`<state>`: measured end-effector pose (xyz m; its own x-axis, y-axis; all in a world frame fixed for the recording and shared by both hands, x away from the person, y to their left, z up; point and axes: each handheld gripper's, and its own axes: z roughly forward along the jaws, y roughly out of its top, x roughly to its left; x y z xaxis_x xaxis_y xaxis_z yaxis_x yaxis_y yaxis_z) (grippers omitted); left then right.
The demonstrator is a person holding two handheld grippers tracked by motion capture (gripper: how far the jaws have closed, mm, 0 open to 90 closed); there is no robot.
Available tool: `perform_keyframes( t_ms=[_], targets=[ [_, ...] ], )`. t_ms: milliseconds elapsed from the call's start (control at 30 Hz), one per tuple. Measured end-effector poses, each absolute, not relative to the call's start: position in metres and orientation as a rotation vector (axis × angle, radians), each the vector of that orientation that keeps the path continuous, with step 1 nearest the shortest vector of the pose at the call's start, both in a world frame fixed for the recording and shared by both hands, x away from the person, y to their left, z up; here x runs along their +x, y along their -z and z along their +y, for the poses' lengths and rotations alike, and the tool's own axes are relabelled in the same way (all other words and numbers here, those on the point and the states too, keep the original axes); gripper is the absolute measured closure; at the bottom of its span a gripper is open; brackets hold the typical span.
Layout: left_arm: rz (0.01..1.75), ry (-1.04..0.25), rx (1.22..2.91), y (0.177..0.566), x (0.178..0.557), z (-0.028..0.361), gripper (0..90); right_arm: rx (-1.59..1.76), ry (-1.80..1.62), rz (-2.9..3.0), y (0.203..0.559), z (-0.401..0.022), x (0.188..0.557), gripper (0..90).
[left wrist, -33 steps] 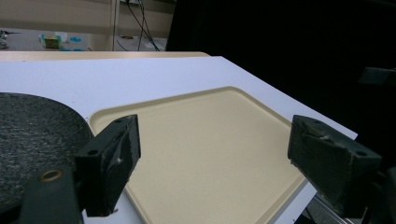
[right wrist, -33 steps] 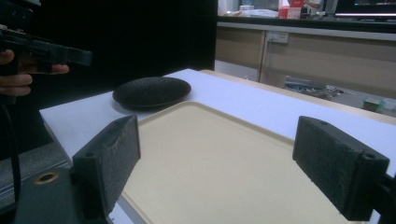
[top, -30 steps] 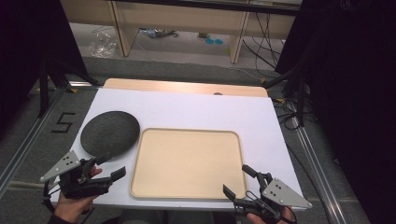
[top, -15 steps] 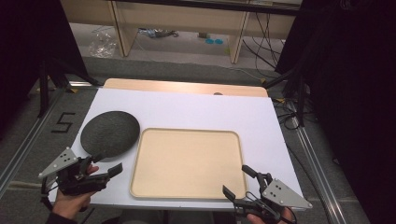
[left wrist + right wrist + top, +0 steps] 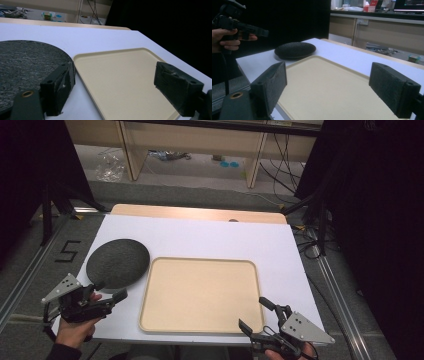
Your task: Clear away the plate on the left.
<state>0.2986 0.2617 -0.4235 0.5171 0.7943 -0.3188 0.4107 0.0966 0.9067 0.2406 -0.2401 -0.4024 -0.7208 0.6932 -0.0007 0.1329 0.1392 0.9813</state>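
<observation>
A dark grey round plate [image 5: 118, 264] lies at the left of the white table, touching the left rim of a bare beige tray [image 5: 200, 295]. My left gripper [image 5: 111, 290] is open at the plate's near edge, one jaw over the plate's rim and the other over the white surface. In the left gripper view the gripper [image 5: 117, 82] has nothing between its jaws, with the plate [image 5: 25, 62] and tray [image 5: 125, 75] ahead. My right gripper [image 5: 252, 312] stands open over the tray's near right corner. In the right gripper view it [image 5: 332, 85] faces the tray [image 5: 324, 67] and plate [image 5: 295, 50].
A white sheet [image 5: 210, 237] covers the table, with a wooden strip [image 5: 200, 214] along its far edge. A black "5" mark [image 5: 67, 251] is on the floor to the left. Dark curtains stand at the right. The person's hand [image 5: 227, 40] holds the left gripper [image 5: 259, 32].
The left gripper has drifted slightly left and back along the near edge of the plate. The right gripper, plate and tray have not moved.
</observation>
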Motion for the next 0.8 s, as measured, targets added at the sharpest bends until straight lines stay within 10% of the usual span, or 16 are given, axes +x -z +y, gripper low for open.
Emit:
perform_keyframes(
  t_ms=[800],
  targets=[
    [1.253,-0.379,1.509,0.443,0.355,0.287,17.0,0.774,-1.602,1.975,0.403,-0.239,0.241,15.9]
  ],
)
